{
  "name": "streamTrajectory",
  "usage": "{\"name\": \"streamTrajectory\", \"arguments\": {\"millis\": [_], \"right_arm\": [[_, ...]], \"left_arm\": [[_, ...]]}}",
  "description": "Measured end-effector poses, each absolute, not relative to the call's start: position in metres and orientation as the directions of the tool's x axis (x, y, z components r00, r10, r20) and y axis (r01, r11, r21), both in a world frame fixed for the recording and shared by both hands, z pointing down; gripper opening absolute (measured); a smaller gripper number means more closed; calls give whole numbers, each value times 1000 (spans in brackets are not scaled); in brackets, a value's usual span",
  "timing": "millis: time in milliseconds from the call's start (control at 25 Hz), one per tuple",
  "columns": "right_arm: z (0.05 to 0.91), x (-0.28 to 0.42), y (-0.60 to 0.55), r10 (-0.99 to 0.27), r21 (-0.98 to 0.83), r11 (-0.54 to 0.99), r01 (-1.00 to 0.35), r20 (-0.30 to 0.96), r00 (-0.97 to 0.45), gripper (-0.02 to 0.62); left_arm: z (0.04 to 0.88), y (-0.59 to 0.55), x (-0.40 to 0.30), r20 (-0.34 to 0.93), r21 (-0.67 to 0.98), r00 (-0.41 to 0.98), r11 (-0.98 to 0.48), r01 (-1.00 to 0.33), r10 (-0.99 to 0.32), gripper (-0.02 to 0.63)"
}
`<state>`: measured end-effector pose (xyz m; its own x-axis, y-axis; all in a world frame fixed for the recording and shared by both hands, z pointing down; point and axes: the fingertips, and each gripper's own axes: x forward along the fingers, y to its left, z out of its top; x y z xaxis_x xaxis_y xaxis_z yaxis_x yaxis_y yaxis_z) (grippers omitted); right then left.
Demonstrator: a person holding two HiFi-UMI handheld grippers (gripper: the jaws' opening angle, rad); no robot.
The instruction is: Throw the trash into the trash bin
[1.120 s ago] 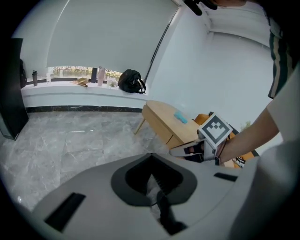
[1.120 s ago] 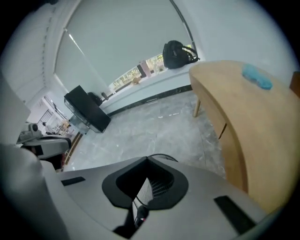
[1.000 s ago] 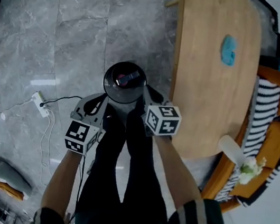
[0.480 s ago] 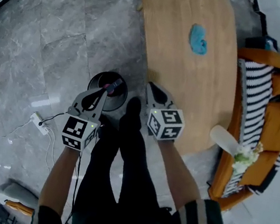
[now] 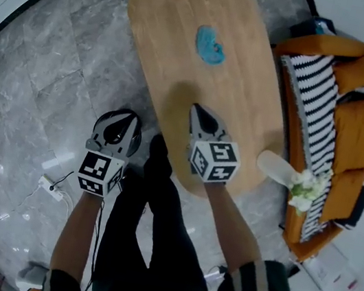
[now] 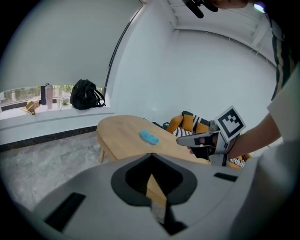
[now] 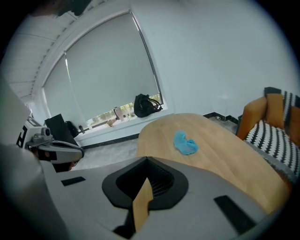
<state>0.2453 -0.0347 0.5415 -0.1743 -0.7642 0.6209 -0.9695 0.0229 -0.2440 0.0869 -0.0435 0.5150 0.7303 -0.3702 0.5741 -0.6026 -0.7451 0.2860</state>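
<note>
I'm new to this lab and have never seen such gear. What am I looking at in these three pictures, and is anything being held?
There is no robot here: a person holds a two-fingered tool in each hand. The top-down picture comes from a camera on the person's head. It shows their legs, the left gripper over a black trash bin on the floor, and the right gripper over a wooden table. The other two pictures come from cameras riding on each tool, looking along its fingers. The cubes with square marks are part of the tools. On the table are a crumpled blue item and a white vase with flowers; an orange sofa stands beside it. Both pairs of fingers are closed, with nothing between them.
</note>
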Motion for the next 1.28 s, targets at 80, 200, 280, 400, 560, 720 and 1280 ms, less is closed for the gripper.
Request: {"name": "streamTrajectory", "arguments": {"millis": [80, 200, 280, 400, 560, 720, 1280], "right_arm": [[542, 259, -35, -771, -244, 3, -970, 618, -158, 0], [545, 273, -40, -773, -243, -6, -970, 617, -150, 2], [549, 280, -43, -769, -232, -6, -973, 623, -144, 40], [555, 290, -51, -764, -227, -16, -974, 631, -134, 117], [562, 301, -65, -761, -223, -37, -974, 638, -117, 120], [568, 312, -84, -757, -227, -55, -972, 644, -108, 120], [633, 398, -186, -663, -153, -131, -979, 748, -28, 120]], "left_arm": [[514, -46, 100, 568, 292, 740, -752, -591, -362, 0], [515, -49, 115, 564, 298, 750, -762, -576, -346, 0], [519, -48, 120, 570, 300, 750, -765, -570, -335, 0], [525, -48, 122, 579, 301, 747, -766, -568, -326, 0], [533, -53, 122, 590, 304, 742, -763, -570, -319, 0], [535, -58, 124, 598, 314, 739, -757, -573, -312, 0], [561, -71, 123, 630, 322, 725, -755, -571, -280, 0]]}}
